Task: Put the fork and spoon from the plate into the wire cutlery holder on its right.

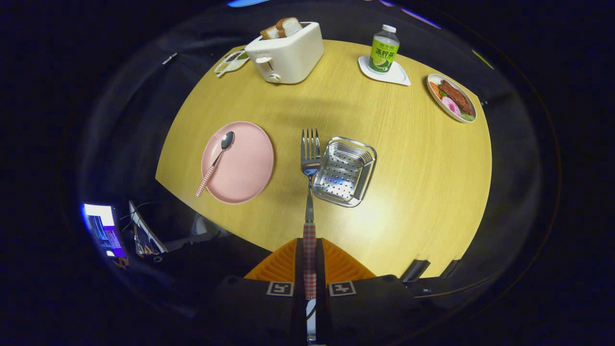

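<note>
The tongs were clenched on the fork by its checked handle — tines pointing forward, just left of the wire cutlery holder. The spoon lay on the pink plate. Beyond them on the table stood a toaster and a bottle.

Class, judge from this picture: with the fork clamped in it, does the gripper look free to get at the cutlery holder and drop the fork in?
Probably yes. The gripper is shut on the fork, whose tines sit just beside the holder. The holder's open top is bare, and nothing stands between them on the table.
</note>
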`<action>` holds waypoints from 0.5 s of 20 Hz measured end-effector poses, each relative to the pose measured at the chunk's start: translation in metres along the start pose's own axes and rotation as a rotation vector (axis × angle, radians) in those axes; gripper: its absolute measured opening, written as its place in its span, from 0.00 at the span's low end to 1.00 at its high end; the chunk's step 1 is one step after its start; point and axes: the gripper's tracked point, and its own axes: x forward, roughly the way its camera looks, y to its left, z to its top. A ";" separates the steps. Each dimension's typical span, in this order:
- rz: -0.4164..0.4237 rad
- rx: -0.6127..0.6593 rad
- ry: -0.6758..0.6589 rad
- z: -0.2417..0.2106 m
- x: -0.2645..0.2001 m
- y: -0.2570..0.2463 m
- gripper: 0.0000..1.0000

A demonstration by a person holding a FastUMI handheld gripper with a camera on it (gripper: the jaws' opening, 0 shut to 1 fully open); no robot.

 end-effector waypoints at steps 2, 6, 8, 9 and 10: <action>-0.020 -0.013 0.082 -0.004 0.003 -0.015 0.12; -0.063 -0.070 0.275 -0.011 0.012 -0.040 0.12; -0.087 -0.095 0.350 -0.006 0.016 -0.047 0.12; -0.091 -0.102 0.387 -0.005 0.018 -0.047 0.12; -0.100 -0.112 0.418 -0.002 0.020 -0.049 0.12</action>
